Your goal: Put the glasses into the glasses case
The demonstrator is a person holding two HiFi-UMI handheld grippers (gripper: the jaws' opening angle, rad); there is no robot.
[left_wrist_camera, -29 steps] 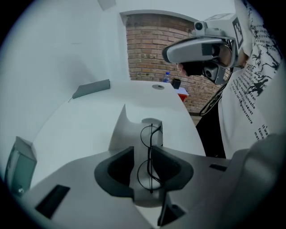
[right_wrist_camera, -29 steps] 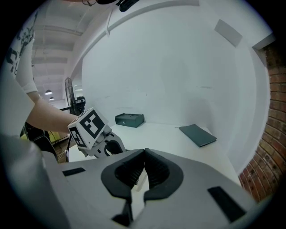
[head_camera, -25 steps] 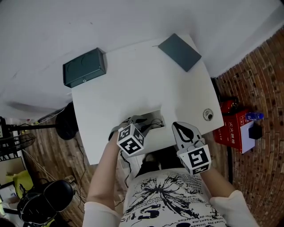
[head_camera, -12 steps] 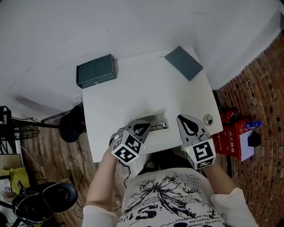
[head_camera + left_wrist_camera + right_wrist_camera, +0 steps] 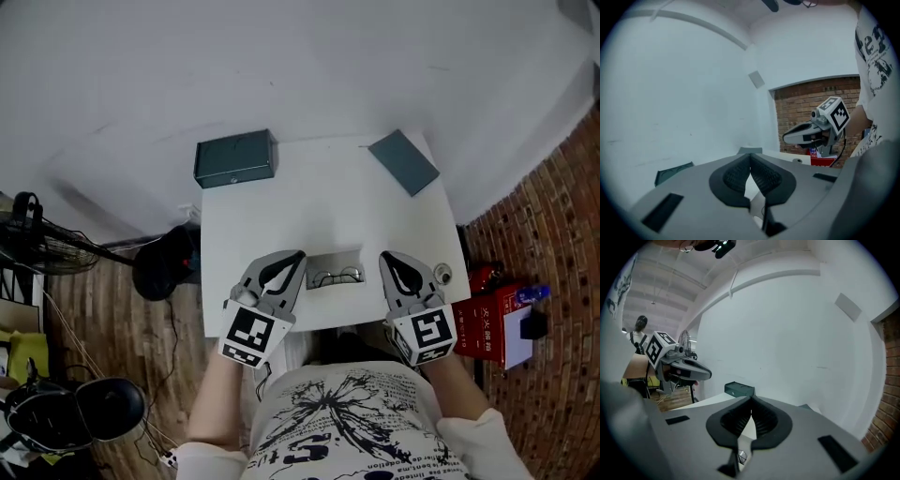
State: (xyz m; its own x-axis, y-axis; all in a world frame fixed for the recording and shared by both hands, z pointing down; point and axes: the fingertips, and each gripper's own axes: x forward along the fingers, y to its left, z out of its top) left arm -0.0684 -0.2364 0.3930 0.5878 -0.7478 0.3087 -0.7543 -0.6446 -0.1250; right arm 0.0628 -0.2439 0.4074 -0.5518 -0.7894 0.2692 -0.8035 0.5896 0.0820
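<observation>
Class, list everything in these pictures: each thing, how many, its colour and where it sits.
table: one, white, centre.
box: one, dark green, table's far left corner.
pad: one, slate, far right corner.
tray: one, grey, near edge.
glasses: one, thin-framed, on tray.
round thing: one, silvery, near right edge.
red box: one, floor, right.
fan: one, black, floor, left.
left gripper: one, grey, shut, left of tray.
right gripper: one, grey, shut, right of tray.

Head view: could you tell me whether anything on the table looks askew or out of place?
Only the flat dark pad at the far right corner of the table: it lies turned at an angle to the edges, while the green box sits roughly square. Nothing looks spilled or visibly damaged.
</observation>
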